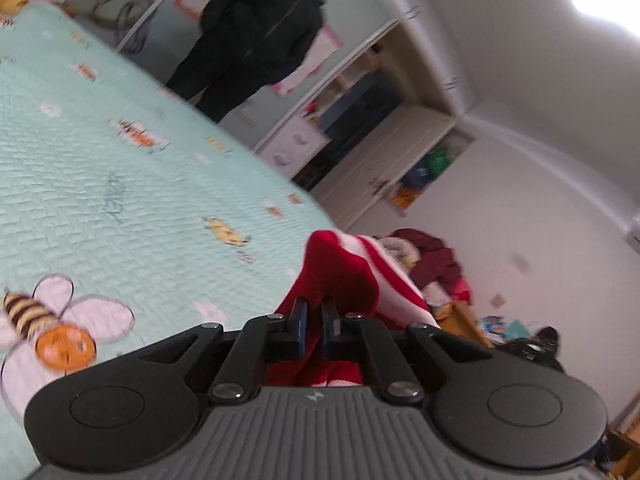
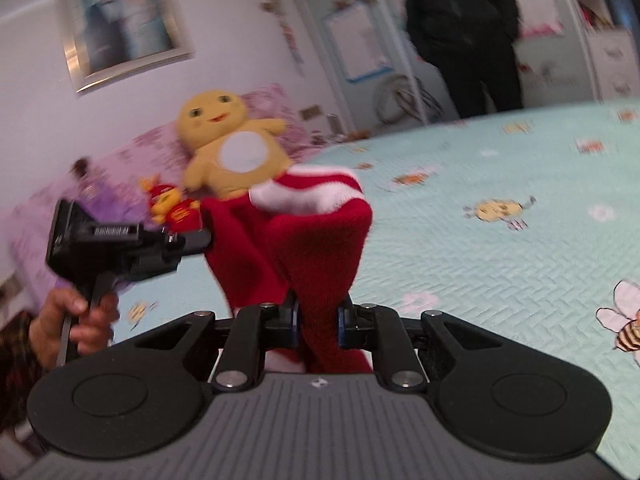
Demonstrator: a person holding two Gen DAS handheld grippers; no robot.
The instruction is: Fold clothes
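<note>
A red knitted garment with white stripes (image 1: 340,272) is held up over the pale green bed cover (image 1: 120,184). My left gripper (image 1: 315,312) is shut on a fold of its red cloth. In the right wrist view the same red garment (image 2: 320,248) rises between the pads of my right gripper (image 2: 318,316), which is shut on it, its white-striped edge at the top. The left gripper (image 2: 120,240) shows at the left of that view, held by a hand (image 2: 76,320), with its tip at the garment's left edge.
A person in dark clothes (image 1: 260,36) stands beyond the bed's far edge. A yellow plush doll (image 2: 228,140) and a small red toy (image 2: 172,204) lie against purple pillows (image 2: 100,184). White cupboards (image 1: 360,152) and a pile of clothes (image 1: 432,268) stand beside the bed.
</note>
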